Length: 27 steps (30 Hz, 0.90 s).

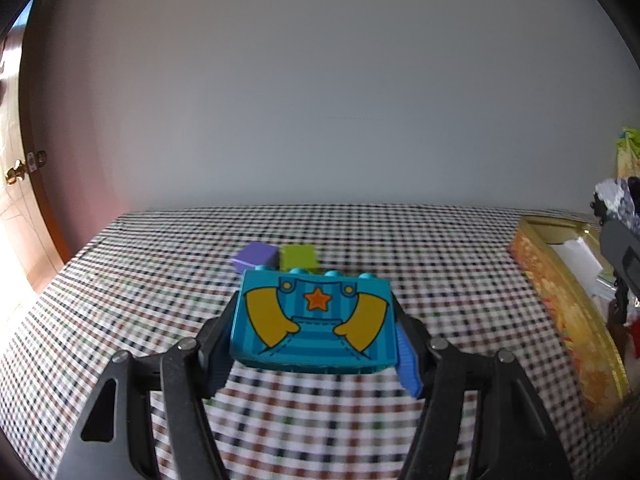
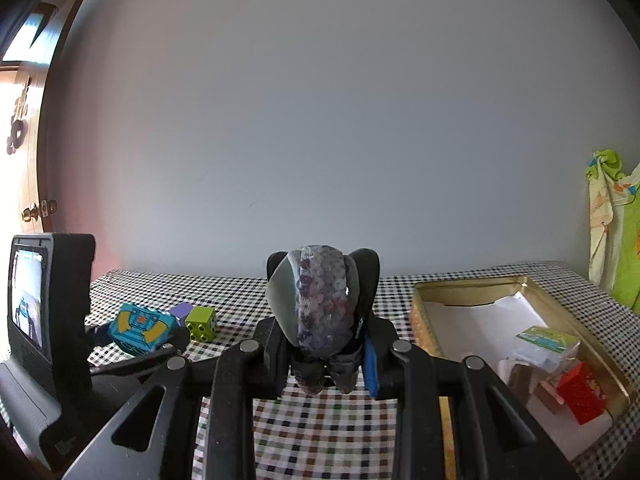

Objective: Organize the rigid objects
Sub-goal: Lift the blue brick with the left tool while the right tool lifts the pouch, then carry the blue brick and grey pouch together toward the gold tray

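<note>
My left gripper [image 1: 316, 320] is shut on a turquoise toy brick [image 1: 314, 318] printed with overalls, an orange star and yellow arms, held above the checkered tablecloth; the brick also shows in the right wrist view [image 2: 142, 326]. My right gripper [image 2: 322, 316] is shut on a grey oval object with a scaly purple-grey band [image 2: 320, 304], held upright above the cloth. A purple block [image 1: 256, 256] and a green block [image 1: 299, 257] lie on the cloth behind the turquoise brick. A gold tin box [image 2: 424, 320] stands at the right.
The gold tin [image 1: 560, 300] holds white paper, a red block [image 2: 584, 392], a brown block and a white-green block [image 2: 548, 340]. A white wall runs behind the table. A wooden door [image 1: 16, 184] is at the left. A green cloth [image 2: 612, 232] hangs at far right.
</note>
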Motion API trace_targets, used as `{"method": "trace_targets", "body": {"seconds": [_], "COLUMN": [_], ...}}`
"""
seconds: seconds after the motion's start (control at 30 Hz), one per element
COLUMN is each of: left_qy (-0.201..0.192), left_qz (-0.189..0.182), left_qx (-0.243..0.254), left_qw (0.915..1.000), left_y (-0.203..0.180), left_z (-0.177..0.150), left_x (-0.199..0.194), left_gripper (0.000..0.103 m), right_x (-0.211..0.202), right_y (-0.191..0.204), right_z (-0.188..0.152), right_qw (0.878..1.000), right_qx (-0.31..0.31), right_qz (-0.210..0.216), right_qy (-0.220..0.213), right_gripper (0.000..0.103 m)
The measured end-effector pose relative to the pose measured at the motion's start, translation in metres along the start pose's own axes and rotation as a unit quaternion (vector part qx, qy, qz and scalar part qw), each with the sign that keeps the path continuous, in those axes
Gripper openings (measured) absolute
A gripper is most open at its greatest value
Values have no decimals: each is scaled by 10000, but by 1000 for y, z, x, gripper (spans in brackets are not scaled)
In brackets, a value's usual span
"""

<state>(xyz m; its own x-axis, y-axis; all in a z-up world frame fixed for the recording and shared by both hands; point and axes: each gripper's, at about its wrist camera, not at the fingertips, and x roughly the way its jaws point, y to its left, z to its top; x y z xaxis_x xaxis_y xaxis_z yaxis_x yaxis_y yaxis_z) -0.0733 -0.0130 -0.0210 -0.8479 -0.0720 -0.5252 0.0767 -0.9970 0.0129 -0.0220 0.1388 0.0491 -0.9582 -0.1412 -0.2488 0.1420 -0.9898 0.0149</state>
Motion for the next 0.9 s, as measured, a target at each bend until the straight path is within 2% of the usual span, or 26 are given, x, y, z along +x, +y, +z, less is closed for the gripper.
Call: {"method": "trace_targets", "body": {"seconds": [0.47,0.9], "left_qy": [-160,-335], "left_qz": [-408,-904], "left_qx": [204,516], "left_qw": [9988,9940], "left_y": [-45,-95], "left_z": [12,24], "left_x": [-15,-34], "left_gripper": [65,65], "right_x": [-31,-47], "right_y": [-52,-112], "right_z": [-1,0], "right_qw": [9986,9926], "right_qx": [320,572], "right_qz": [-349,-984], "right_qy": [-229,-430], "right_gripper": [31,31]}}
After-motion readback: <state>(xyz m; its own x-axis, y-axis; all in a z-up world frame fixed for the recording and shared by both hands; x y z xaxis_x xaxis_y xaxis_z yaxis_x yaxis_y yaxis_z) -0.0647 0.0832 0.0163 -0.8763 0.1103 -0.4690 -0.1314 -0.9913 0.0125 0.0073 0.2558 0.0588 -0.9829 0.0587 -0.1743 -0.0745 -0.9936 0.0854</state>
